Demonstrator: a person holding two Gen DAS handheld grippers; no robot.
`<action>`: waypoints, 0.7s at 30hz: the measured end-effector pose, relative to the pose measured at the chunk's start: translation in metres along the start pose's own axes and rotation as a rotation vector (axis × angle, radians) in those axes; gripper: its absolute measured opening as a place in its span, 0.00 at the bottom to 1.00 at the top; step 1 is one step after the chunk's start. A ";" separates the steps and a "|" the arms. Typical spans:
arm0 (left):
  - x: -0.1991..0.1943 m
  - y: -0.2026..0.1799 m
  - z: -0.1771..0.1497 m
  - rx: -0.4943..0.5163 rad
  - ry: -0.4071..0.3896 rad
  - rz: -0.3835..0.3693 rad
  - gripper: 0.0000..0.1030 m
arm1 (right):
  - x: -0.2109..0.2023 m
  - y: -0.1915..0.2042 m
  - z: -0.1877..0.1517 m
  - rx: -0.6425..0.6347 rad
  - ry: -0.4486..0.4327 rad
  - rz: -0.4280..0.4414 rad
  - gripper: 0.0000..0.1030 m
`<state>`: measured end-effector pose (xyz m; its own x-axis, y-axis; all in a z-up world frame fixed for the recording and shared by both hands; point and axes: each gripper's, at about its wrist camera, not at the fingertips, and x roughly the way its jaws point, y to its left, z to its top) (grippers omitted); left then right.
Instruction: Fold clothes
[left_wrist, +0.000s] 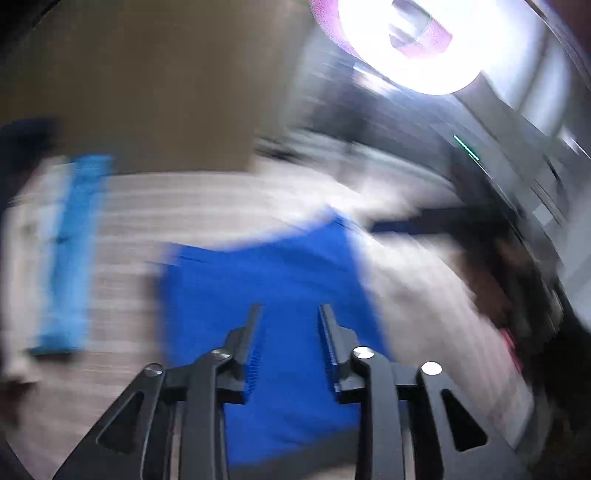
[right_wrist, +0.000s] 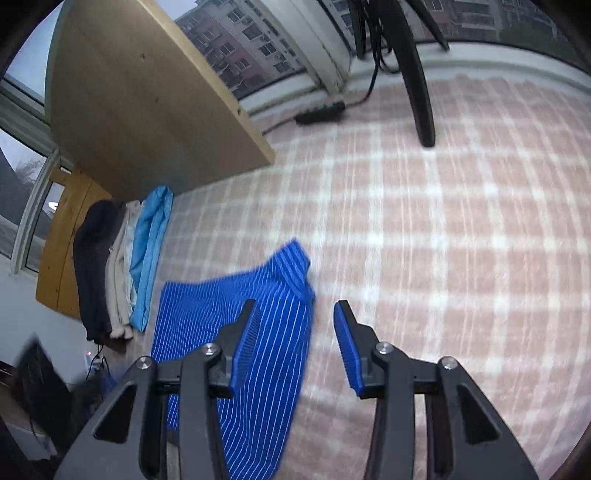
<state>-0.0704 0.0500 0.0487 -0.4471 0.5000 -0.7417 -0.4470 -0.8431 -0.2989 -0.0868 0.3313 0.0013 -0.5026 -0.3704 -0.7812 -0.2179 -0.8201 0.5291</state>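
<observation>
A blue shirt with thin white stripes (right_wrist: 236, 325) lies folded on the pink checked bedcover (right_wrist: 443, 240). My right gripper (right_wrist: 295, 314) hovers over the shirt's right edge, open, with nothing between its blue pads. In the blurred left wrist view the same blue shirt (left_wrist: 266, 288) lies under my left gripper (left_wrist: 290, 314), which is open with a clear gap and nothing held.
A pile of folded clothes, dark, beige and light blue (right_wrist: 122, 266), lies along the bed's left edge. A wooden board (right_wrist: 147, 92) stands behind it. A black stand leg (right_wrist: 417, 81) and a power strip (right_wrist: 319, 110) sit at the far side by the window.
</observation>
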 end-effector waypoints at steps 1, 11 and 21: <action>0.004 0.020 0.006 -0.053 0.016 0.027 0.43 | 0.002 0.000 -0.002 0.004 0.006 0.006 0.40; 0.058 0.066 0.029 -0.126 0.132 0.099 0.45 | 0.022 0.010 0.001 -0.011 0.043 -0.030 0.40; 0.082 0.068 0.038 -0.121 0.201 0.091 0.30 | 0.039 0.012 0.008 -0.004 0.061 -0.025 0.40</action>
<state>-0.1668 0.0409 -0.0098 -0.3127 0.3817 -0.8698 -0.3101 -0.9066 -0.2863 -0.1157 0.3106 -0.0203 -0.4447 -0.3757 -0.8131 -0.2260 -0.8313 0.5078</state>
